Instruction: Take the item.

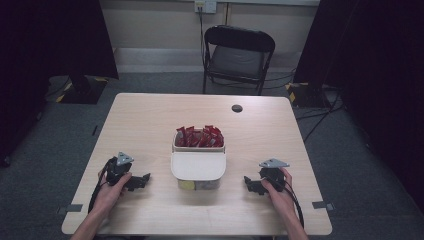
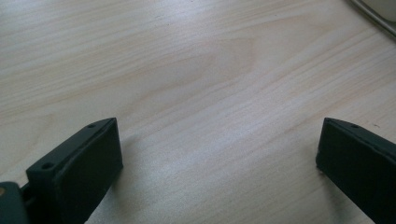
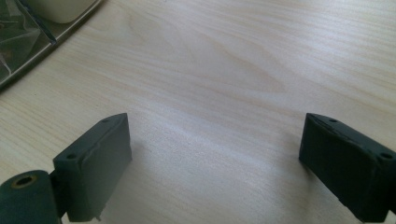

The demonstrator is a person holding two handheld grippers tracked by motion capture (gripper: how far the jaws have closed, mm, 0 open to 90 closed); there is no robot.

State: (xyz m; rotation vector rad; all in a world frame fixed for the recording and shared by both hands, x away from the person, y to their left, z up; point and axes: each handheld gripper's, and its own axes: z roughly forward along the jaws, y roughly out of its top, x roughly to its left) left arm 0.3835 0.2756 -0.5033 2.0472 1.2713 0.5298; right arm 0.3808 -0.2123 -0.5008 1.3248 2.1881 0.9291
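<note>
both grippers wide open, resting on the table

left gripper (image 1: pixel 141 181) sits low on the near left of the wooden table (image 1: pixel 150 115), jaws spread wide with bare wood between them, gripping nothing. right gripper (image 1: pixel 251 184) mirrors it on the near right, jaws just as wide, also empty. each hand (image 1: pixel 111 190) wraps its tool from behind, forearms coming in over the near edge.

between them stands a white container (image 1: pixel 198 170), its far compartment packed with red packets (image 1: pixel 199 137), its near part under a white lid. both grippers are apart from it, open tabletop on either side. in the right gripper view the container's corner (image 3: pixel 28 32) shows at upper left; in the left gripper view its edge (image 2: pixel 373 16) clips the top right.

plenty of bare wood toward the far edge, where a small dark disc (image 1: pixel 237 108) lies. beyond that, a black folding chair (image 1: pixel 237 55) on grey floor.
</note>
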